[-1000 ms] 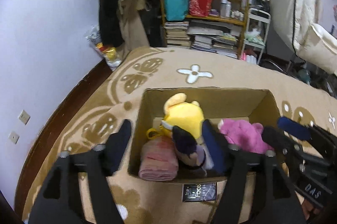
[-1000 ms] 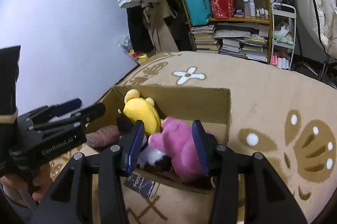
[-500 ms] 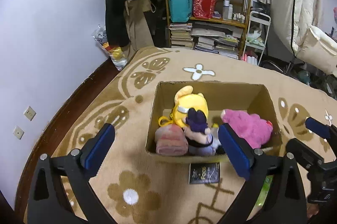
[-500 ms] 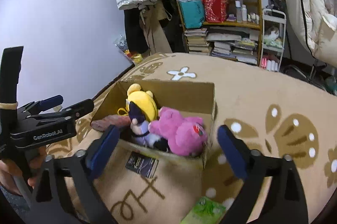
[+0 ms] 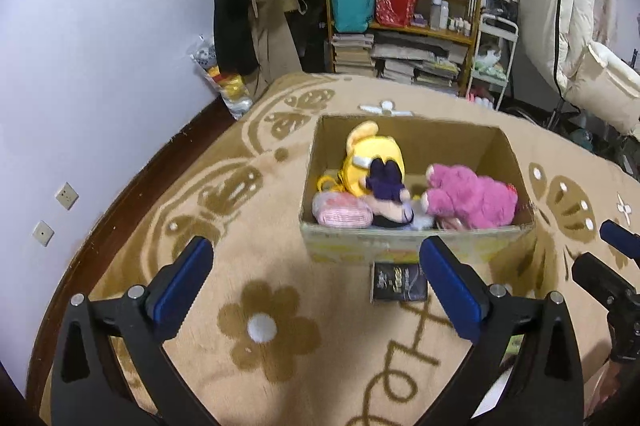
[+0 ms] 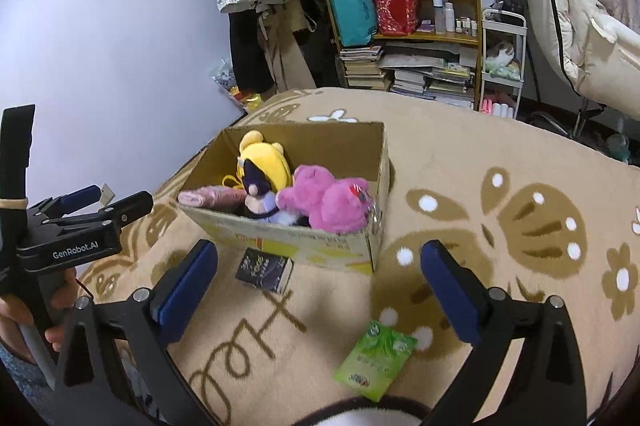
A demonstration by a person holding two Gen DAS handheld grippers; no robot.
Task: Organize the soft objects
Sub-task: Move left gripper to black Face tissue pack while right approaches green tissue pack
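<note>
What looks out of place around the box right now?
Two flat packets lie loose on the rug, outside the cardboard box: a dark packet against its near wall and a green packet nearer the camera. The toys inside look settled.

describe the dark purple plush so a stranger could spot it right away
On the tan patterned rug sits an open cardboard box. Inside, the dark purple plush lies between the yellow plush and the pink bear, the only dark toy there.

Plush toys (image 5: 468,200) in cardboard box (image 5: 416,250)
</note>
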